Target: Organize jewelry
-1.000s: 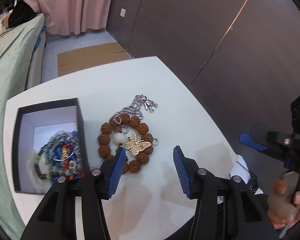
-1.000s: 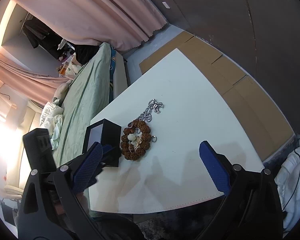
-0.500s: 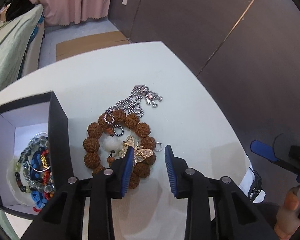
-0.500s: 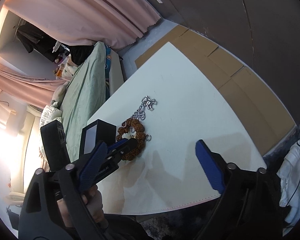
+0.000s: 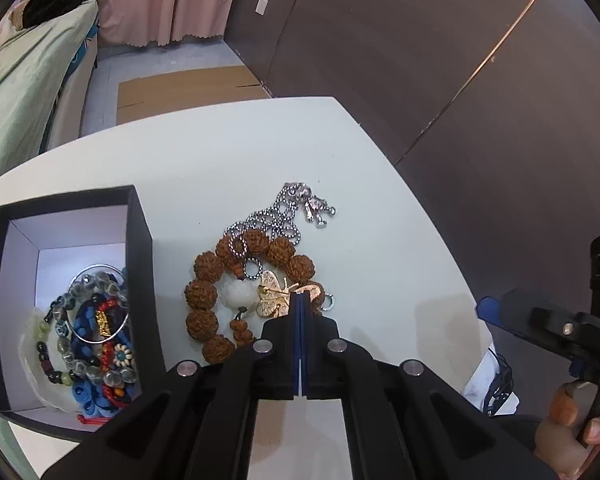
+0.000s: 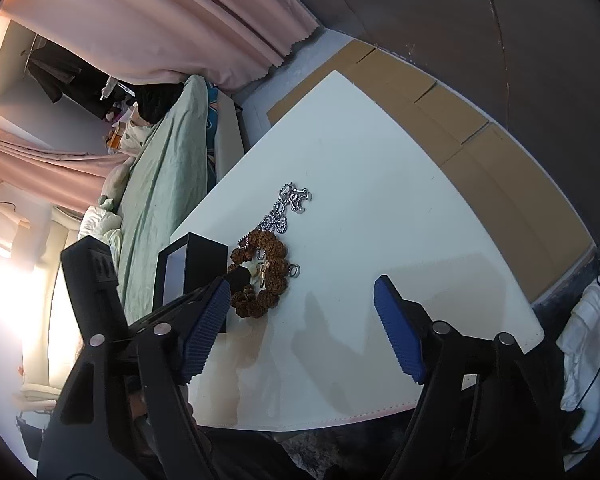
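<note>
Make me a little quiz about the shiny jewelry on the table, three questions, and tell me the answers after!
1. True or false: the left gripper has its jaws wide open.
2. What lies inside the ring of the brown bead bracelet? A) a white stone bead B) a watch C) a coin
3. Fill in: the silver chain necklace lies on the ______, not in the black box.

Key
1. False: the jaws are closed, tips at the gold butterfly charm.
2. A: the white stone bead.
3. White table.
</note>
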{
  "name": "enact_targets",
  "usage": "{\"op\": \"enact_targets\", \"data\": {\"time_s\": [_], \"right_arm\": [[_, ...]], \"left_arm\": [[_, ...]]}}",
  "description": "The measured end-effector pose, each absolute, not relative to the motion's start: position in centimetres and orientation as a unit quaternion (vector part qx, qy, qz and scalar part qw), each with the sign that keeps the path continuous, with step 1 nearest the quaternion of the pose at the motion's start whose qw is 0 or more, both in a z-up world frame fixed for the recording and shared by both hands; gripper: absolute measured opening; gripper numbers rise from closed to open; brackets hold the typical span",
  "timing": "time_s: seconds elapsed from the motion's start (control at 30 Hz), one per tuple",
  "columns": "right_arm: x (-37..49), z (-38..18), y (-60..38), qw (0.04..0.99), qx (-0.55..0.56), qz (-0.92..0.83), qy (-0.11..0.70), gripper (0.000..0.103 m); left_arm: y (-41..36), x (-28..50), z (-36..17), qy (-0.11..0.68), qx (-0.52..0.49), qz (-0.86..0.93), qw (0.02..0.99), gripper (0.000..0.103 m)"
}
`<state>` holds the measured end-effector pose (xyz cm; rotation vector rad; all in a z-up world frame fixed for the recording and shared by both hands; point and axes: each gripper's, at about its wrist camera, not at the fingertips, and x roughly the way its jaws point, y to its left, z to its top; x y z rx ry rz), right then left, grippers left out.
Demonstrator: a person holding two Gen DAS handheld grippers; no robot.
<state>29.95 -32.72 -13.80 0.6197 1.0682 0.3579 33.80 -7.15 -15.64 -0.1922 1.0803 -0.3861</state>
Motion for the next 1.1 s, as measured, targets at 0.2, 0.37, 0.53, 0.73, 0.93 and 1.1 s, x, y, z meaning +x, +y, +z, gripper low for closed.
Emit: {"op": "enact_targets", "data": {"time_s": [0.2, 0.37, 0.53, 0.73, 0.93, 1.1], "right_arm": [[30.0, -14.1, -32.1, 0.797, 0.285, 0.170, 0.505, 0.075], [30.1, -14.0, -31.9, 0.796, 0.282, 0.173, 0.507, 0.075], [30.1, -14.1, -31.8, 0.796, 0.282, 0.174, 0.507, 0.075], [30.1, -14.1, -31.7, 0.795, 0.282, 0.176, 0.507, 0.075], [30.1, -14.0, -31.7, 0.796, 0.282, 0.174, 0.506, 0.075], [30.1, -14.1, -31.6, 0.796, 0.281, 0.174, 0.507, 0.075]], "left_arm": [[-8.2, 34.0, -15.4, 0.513, -0.077, -0.191, 0.833, 0.009], [-8.6, 34.5, -15.5, 0.513, -0.084, -0.191, 0.833, 0.047], [-9.0, 35.4, -16.5, 0.528, -0.086, -0.186, 0.824, 0.043], [-10.0, 36.1, -17.5, 0.533, -0.057, -0.163, 0.829, 0.042], [-9.3, 36.5, -17.8, 0.537, -0.064, -0.149, 0.828, 0.025], [-8.1, 36.3, -17.0, 0.531, -0.079, -0.144, 0.831, 0.014]]}}
